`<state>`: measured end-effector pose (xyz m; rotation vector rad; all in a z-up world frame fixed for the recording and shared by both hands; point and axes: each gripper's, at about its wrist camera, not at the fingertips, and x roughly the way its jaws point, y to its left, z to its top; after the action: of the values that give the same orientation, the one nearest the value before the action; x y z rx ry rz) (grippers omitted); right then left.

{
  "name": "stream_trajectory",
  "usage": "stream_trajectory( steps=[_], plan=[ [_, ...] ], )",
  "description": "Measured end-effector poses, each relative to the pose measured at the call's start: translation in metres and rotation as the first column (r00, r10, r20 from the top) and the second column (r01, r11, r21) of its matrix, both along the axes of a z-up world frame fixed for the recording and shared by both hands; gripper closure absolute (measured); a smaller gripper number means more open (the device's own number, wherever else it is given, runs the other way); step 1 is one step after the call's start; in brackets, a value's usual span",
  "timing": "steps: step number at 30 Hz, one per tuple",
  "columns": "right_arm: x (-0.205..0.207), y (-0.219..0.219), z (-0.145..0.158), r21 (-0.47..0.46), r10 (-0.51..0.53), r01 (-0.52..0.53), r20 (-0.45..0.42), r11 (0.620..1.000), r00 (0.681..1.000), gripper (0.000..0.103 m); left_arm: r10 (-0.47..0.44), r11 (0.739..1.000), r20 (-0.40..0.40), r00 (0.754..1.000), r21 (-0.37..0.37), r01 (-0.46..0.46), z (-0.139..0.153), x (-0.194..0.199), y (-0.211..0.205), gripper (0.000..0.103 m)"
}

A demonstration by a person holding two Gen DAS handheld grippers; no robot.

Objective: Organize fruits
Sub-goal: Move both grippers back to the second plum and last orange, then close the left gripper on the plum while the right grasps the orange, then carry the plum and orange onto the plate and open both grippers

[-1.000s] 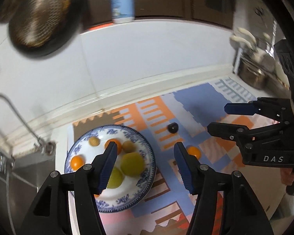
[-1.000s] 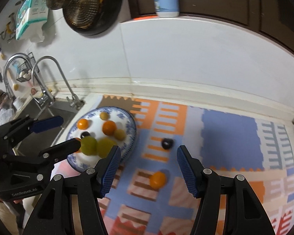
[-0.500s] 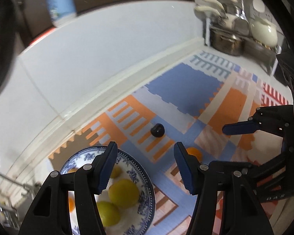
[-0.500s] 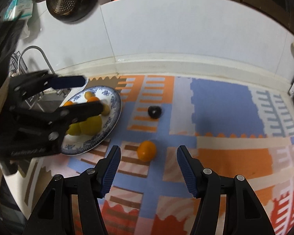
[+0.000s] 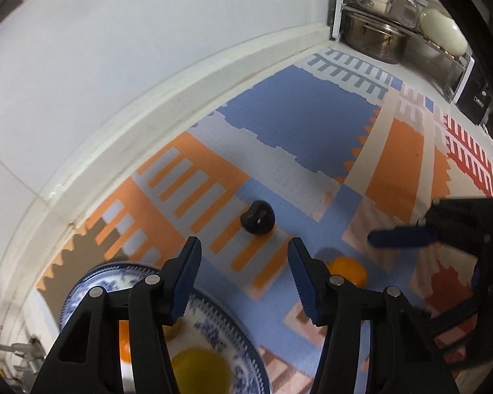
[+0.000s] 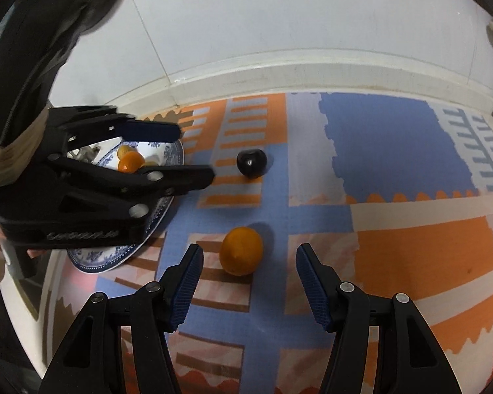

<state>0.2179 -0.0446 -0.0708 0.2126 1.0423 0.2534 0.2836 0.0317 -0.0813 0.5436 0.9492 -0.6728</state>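
Observation:
A dark plum [image 5: 257,218] [image 6: 251,163] lies on the patterned mat just beyond my open left gripper [image 5: 245,256]. An orange [image 6: 241,251] [image 5: 347,270] lies on the mat just ahead of my open, empty right gripper [image 6: 249,262], between its fingertips' line. A blue-and-white plate [image 5: 92,275] [image 6: 172,151] at the left holds several small orange and yellow fruits. My left gripper also shows in the right wrist view [image 6: 194,151], hovering over the plate's edge. My right gripper shows in the left wrist view [image 5: 407,239] at the right.
A colourful foam mat [image 5: 299,131] covers the counter. A white tiled wall [image 6: 279,16] runs along the back. A steel pot [image 5: 374,36] and rack stand at the far right. A faucet part [image 5: 23,358] is at the lower left.
Both grippers have moved down and forward toward the mat. The plum is now closer ahead of my left gripper, and the orange sits closer before my right gripper. Both stay open.

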Motion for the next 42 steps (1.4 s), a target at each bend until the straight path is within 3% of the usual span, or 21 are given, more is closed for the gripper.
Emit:
stream_trajectory(
  steps=[10, 13, 17, 18, 21, 27, 42],
  plan=[
    [0.012, 0.001, -0.015, 0.011, 0.01, -0.009, -0.025, 1.0, 1.0, 0.059, -0.007, 1.0, -0.098, 0.995, 0.013, 0.008, -0.024, 0.025, -0.025, 0.065],
    [0.014, 0.0, -0.015, 0.014, 0.019, -0.019, -0.026, 1.0, 0.999, 0.07, -0.015, 0.999, -0.098, 0.995, 0.03, 0.018, -0.028, 0.025, -0.031, 0.07],
    [0.012, -0.011, -0.013, -0.008, -0.019, 0.019, -0.013, 1.0, 1.0, 0.07, -0.013, 0.999, -0.092, 0.996, 0.045, 0.017, -0.03, 0.026, -0.034, 0.076],
    [0.012, -0.014, -0.012, -0.009, -0.032, 0.031, -0.012, 0.999, 0.999, 0.07, -0.013, 0.998, -0.13, 0.991, 0.053, 0.019, -0.03, 0.026, -0.034, 0.076],
    [0.015, -0.028, -0.011, 0.001, -0.082, 0.082, -0.012, 0.997, 0.997, 0.07, 0.001, 0.998, -0.135, 0.991, 0.057, 0.007, -0.029, 0.027, -0.035, 0.076],
    [0.014, -0.044, -0.004, 0.009, -0.117, 0.117, 0.009, 0.993, 0.993, 0.07, 0.022, 0.999, -0.116, 0.993, 0.037, -0.018, -0.017, 0.012, -0.032, 0.076],
    [-0.006, -0.035, 0.03, 0.01, -0.042, 0.041, 0.099, 0.999, 0.994, 0.07, 0.156, 0.985, -0.018, 0.988, -0.076, -0.157, 0.025, -0.041, 0.012, 0.076]
  ],
)
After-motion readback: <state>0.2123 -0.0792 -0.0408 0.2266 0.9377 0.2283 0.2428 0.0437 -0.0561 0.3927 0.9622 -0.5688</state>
